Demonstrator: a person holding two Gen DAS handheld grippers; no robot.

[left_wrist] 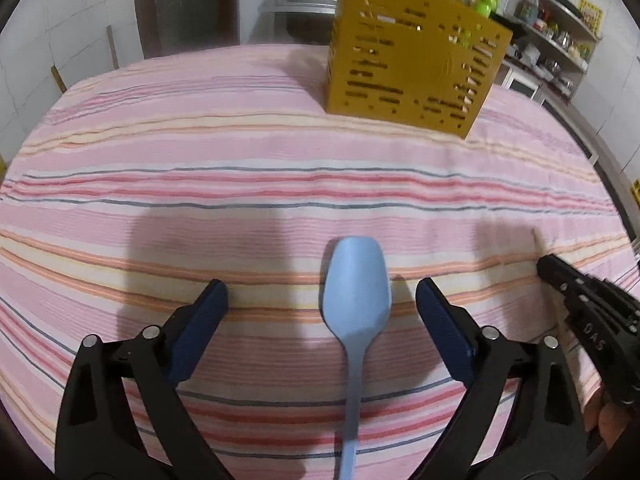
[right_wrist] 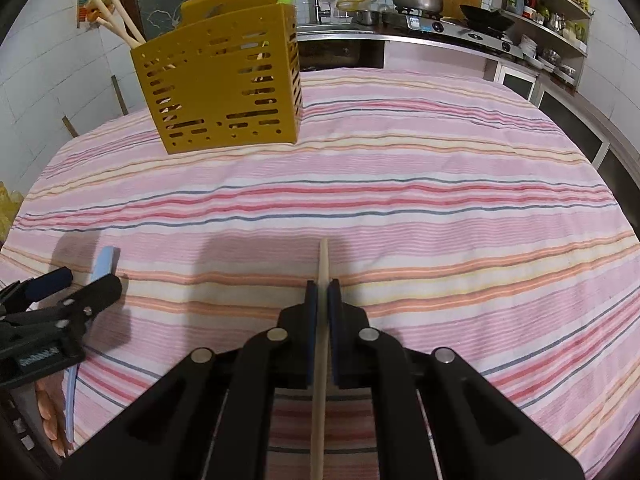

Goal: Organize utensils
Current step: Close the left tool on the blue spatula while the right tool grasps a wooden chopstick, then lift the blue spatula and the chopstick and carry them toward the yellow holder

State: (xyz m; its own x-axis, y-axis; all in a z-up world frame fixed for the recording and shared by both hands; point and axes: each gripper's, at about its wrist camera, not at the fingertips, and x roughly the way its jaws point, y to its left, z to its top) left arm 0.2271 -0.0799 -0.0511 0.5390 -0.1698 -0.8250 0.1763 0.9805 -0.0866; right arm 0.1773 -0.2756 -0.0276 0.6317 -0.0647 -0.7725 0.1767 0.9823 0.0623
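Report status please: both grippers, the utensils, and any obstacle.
Left gripper open, astride blue spoon, not gripping. Right gripper shut on wooden chopstick. Yellow utensil holder stands ahead on striped cloth; nothing between.

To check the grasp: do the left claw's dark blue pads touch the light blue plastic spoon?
Apart. In the left wrist view, the left claw stands open, with striped cloth visible between each pad and the light blue plastic spoon.
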